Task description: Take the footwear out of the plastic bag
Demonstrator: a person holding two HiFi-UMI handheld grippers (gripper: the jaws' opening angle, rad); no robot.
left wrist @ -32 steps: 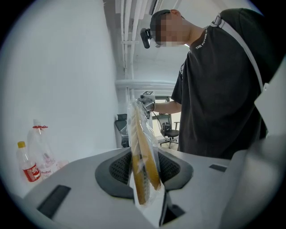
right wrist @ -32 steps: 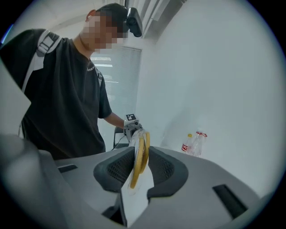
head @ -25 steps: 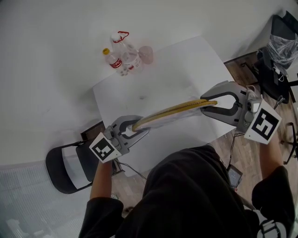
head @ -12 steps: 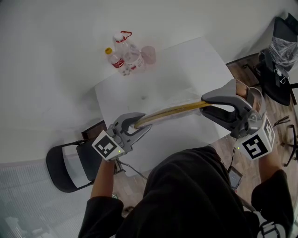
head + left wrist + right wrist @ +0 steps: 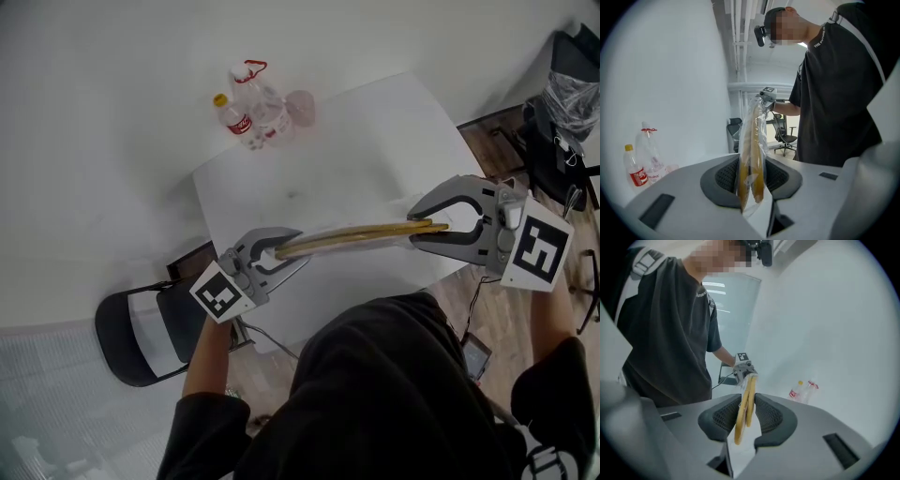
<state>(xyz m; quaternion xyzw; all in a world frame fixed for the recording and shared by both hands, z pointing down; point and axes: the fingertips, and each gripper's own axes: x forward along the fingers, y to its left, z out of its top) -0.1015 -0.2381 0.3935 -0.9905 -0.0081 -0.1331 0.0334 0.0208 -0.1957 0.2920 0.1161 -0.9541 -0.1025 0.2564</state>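
The plastic bag [image 5: 330,246] spans mid-frame over the bench [image 5: 356,141]. The left tongs [image 5: 281,255] are clamped narrowly on its left end. The right tongs [image 5: 414,226], having just been closing, press its right end. The bag contains yellow footwear [image 5: 361,231].

Mustard-yellow footwear [image 5: 356,234] in a clear plastic bag [image 5: 763,140]; white tabletop [image 5: 366,141]; bottle [image 5: 232,119] with red label (its cap yellow).
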